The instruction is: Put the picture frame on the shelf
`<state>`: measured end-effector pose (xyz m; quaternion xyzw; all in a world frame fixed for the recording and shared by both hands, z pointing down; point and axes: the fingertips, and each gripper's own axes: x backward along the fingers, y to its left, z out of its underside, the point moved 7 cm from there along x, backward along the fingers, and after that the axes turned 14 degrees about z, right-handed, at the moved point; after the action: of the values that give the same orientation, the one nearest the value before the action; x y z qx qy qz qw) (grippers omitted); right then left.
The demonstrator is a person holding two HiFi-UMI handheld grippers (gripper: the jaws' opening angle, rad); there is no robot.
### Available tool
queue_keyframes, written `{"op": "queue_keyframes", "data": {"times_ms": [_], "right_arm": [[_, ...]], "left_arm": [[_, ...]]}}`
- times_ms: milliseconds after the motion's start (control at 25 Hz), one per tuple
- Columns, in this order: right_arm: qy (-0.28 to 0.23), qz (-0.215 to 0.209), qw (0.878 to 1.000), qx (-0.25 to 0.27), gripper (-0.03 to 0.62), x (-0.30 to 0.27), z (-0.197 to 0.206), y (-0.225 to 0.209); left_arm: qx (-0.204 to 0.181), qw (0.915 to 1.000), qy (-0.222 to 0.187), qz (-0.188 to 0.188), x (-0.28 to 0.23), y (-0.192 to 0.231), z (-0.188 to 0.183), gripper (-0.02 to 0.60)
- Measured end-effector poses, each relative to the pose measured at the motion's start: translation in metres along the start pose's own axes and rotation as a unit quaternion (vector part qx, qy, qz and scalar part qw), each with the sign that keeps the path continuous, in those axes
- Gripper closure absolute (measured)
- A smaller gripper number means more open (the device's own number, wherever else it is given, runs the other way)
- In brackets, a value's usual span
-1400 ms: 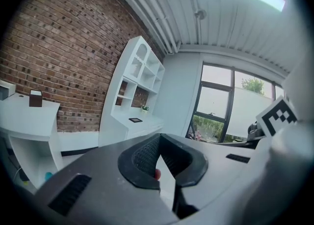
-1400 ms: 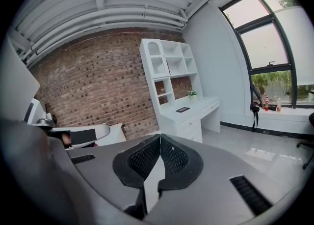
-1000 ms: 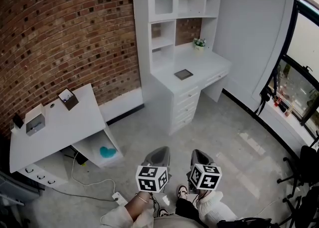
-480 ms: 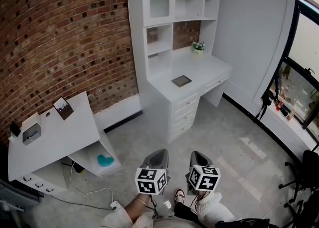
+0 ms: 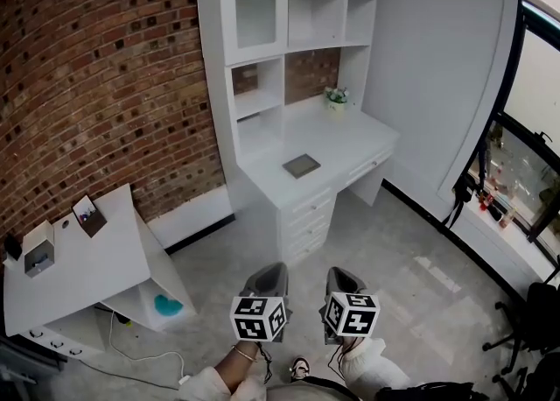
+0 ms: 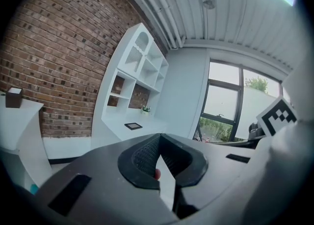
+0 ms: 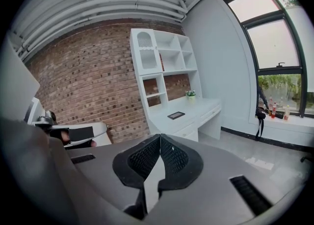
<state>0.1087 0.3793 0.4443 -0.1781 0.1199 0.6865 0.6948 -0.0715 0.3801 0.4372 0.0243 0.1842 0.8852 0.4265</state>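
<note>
I hold my left gripper (image 5: 272,270) and my right gripper (image 5: 342,273) side by side, low over the floor (image 5: 411,242). Both are well short of the desk (image 5: 350,141) and point toward it. My left jaws are pressed together, pad against pad, with nothing pinched between them. My right jaws are the same, tips meeting and empty.

The frame (image 5: 301,165) lies flat on the desk, near its front edge and just above the drawers (image 5: 306,220). It is well apart from both my grippers. The shelf (image 5: 289,5) rises from the back of the desk as a white unit of open compartments. None of the compartments I can see into holds the frame. A small plant (image 5: 335,95) stands at the back of the desk, just beside one of the shelf's uprights and well apart from the frame. A brick wall (image 5: 105,66) runs behind the desk and on past its left end. A window (image 5: 534,128) stands off to the right of the desk.
</note>
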Motion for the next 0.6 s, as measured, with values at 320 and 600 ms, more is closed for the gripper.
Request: {"op": "queue_keyframes", "data": {"times_ms": [320,600], "right_arm": [[0.013,-0.005,1.0,-0.002,0.569,-0.066,-0.026,-0.036],[0.024,-0.019,1.0,0.001,0.569,-0.106,-0.037,-0.048]], "left_arm": [[-0.004,1.0,0.0,-0.004,-0.075,0.015,-0.016,0.575],[0.005,0.9998,0.005,-0.016,-0.11,0.03,-0.019,0.575]]}}
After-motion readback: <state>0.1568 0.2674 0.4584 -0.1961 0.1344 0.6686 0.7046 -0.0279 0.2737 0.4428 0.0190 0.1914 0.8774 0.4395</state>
